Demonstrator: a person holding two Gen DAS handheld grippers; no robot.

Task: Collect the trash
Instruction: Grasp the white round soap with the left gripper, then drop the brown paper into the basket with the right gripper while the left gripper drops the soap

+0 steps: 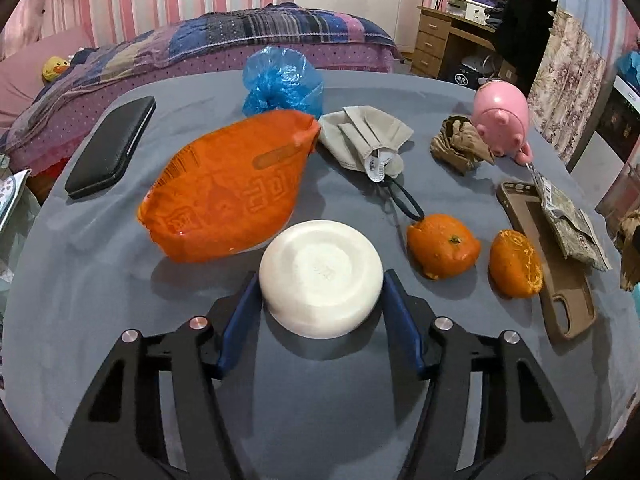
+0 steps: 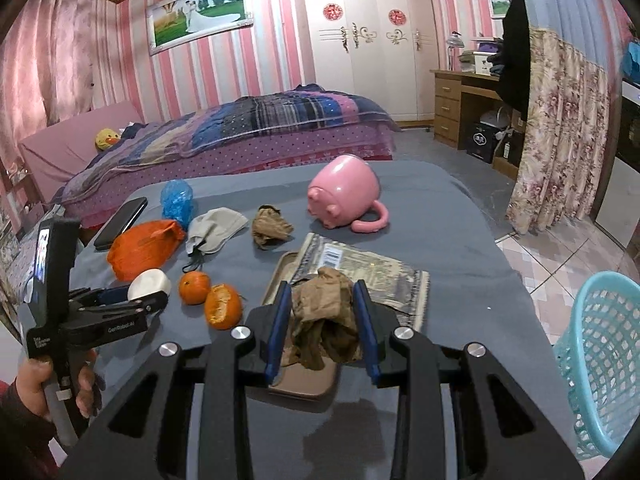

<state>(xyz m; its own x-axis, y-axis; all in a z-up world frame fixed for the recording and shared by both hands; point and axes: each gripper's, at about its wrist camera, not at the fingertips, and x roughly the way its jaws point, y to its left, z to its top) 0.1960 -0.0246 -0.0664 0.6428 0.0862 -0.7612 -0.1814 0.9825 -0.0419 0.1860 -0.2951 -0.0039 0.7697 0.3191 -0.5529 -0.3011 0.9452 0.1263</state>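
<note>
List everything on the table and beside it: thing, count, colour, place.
white bowl: 1, white, upside down, near edge, between the left fingers
orange bag: 1, orange, behind the bowl
blue bag: 1, blue, far side
face mask: 1, grey, centre
orange peels: 2, orange, right of the bowl
pig mug: 1, pink, on its side
crumpled paper: 1, brown, beside the mug
black case: 1, black, left
phone case: 1, brown, right
foil packet: 1, silver, over the phone case
basket: 1, turquoise, on the floor
left gripper: around the bowl
right gripper: shut on a brown wad
</note>
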